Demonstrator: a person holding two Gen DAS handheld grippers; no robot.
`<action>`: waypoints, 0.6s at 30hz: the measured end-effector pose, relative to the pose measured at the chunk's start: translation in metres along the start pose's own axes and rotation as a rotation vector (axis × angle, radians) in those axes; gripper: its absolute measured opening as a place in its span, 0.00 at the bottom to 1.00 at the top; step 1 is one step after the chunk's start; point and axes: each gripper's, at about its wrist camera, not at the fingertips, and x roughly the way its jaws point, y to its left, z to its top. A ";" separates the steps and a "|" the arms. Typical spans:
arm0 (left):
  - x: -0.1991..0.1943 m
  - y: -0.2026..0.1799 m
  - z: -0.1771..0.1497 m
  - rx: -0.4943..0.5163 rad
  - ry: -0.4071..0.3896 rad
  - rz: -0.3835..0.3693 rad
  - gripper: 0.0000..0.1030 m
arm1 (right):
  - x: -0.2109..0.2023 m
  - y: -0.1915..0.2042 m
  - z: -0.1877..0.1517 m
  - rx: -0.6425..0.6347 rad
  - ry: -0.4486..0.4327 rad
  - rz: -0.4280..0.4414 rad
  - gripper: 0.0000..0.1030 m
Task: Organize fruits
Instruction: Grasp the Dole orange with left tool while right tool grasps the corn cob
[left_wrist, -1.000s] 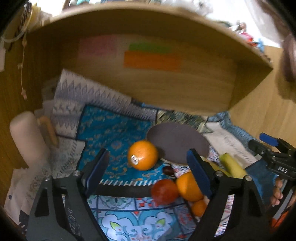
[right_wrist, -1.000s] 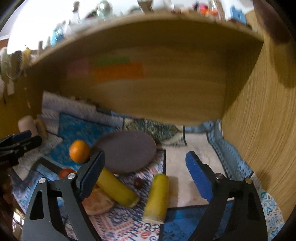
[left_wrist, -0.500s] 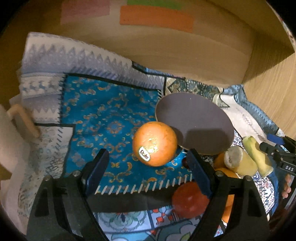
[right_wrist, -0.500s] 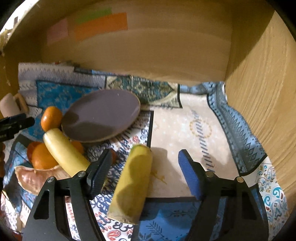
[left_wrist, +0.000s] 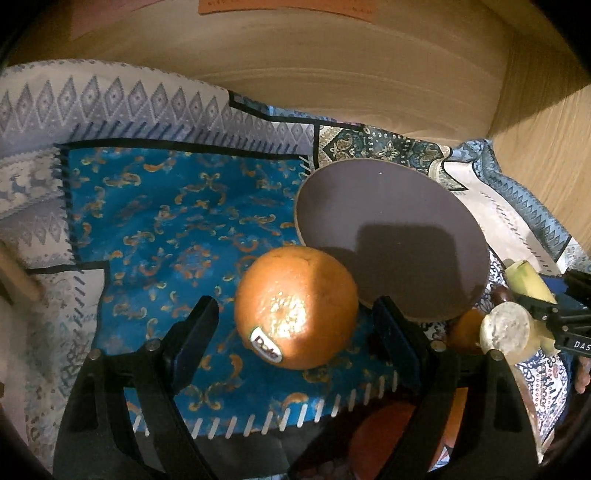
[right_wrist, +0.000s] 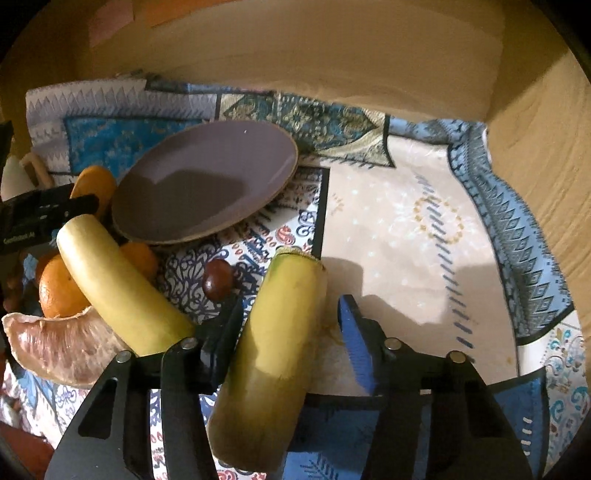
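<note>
An orange (left_wrist: 295, 306) with a white sticker lies on the blue patterned cloth, just left of a purple plate (left_wrist: 391, 236). My left gripper (left_wrist: 295, 332) stands open around the orange, with a gap showing at each pad. In the right wrist view a cut banana piece (right_wrist: 273, 350) lies between the fingers of my right gripper (right_wrist: 291, 325). Its jaws are closing; the left pad is at the peel and the right pad (right_wrist: 354, 343) is still apart from it. A second banana piece (right_wrist: 118, 284) leans over more oranges (right_wrist: 59, 291) by the plate (right_wrist: 207, 188).
A pale citrus segment (right_wrist: 59, 347) and a small dark brown fruit (right_wrist: 218, 282) lie near the bananas. Wooden walls close the back (left_wrist: 332, 74) and the right (right_wrist: 546, 147). A white roll (right_wrist: 14, 177) stands at the far left. Bare cloth (right_wrist: 424, 229) lies right of the plate.
Both grippers have come down and closer to the cloth. The orange now sits between the left fingers. The right jaws have narrowed around the banana piece.
</note>
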 end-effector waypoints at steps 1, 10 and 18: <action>0.001 0.000 0.001 -0.001 0.000 -0.005 0.84 | 0.001 0.000 0.001 0.001 0.005 0.005 0.48; 0.009 0.004 0.004 -0.020 0.008 -0.022 0.67 | 0.008 0.008 0.005 -0.050 0.013 0.002 0.36; -0.003 -0.002 0.004 -0.011 -0.007 -0.032 0.67 | -0.004 0.006 0.003 -0.022 -0.050 -0.007 0.34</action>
